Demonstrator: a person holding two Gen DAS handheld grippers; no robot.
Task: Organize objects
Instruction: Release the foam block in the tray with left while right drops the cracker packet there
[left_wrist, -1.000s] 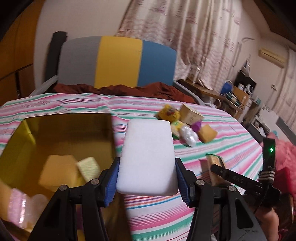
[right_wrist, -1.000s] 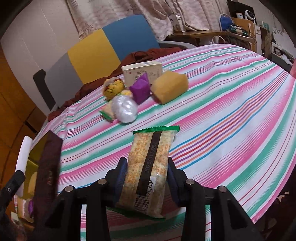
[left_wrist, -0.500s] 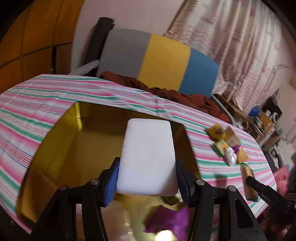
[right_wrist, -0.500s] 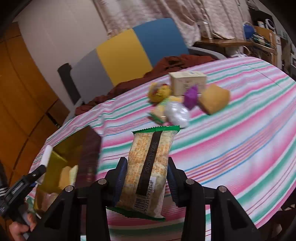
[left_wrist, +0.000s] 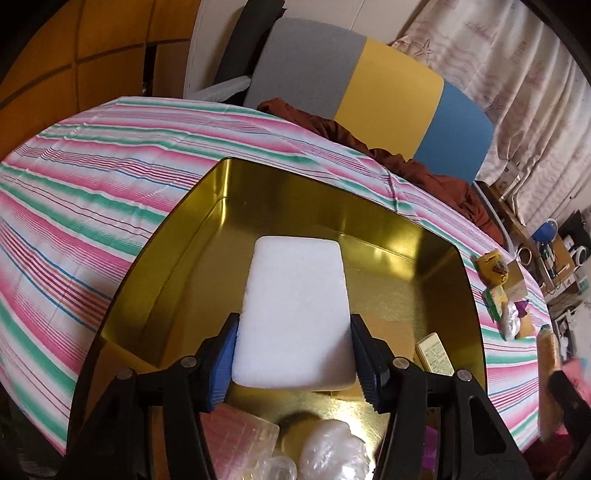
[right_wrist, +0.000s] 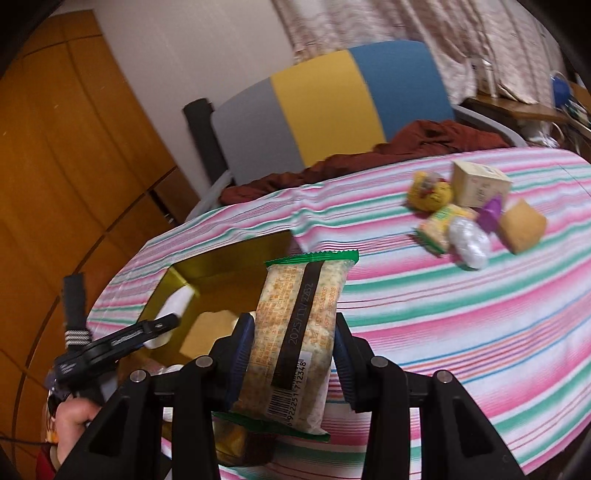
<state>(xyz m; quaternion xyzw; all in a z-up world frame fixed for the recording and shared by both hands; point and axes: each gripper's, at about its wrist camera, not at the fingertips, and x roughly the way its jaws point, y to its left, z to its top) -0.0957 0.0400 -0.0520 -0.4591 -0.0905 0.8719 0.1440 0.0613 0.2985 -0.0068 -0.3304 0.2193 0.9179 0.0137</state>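
My left gripper (left_wrist: 293, 354) is shut on a white foam block (left_wrist: 295, 306) and holds it over the open gold tin (left_wrist: 406, 236). The tin holds a yellow packet (left_wrist: 434, 352), a white wrapped ball (left_wrist: 332, 454) and a pink packet (left_wrist: 240, 439). My right gripper (right_wrist: 293, 354) is shut on a green-edged cracker packet (right_wrist: 299, 332), held above the tin's right edge (right_wrist: 229, 251). The left gripper (right_wrist: 162, 325) with the foam block (right_wrist: 177, 302) shows in the right wrist view.
A cluster of snacks lies on the striped tablecloth (right_wrist: 461, 295): a yellow bag (right_wrist: 430, 192), a cream box (right_wrist: 480, 182), a purple wrapper (right_wrist: 489, 214), a tan cake (right_wrist: 522, 225), a white ball (right_wrist: 469, 242). A grey, yellow and blue chair (right_wrist: 332, 107) stands behind.
My left gripper has swung left with the foam block, from above the tablecloth to over the tin. My right gripper has carried the cracker packet left toward the tin.
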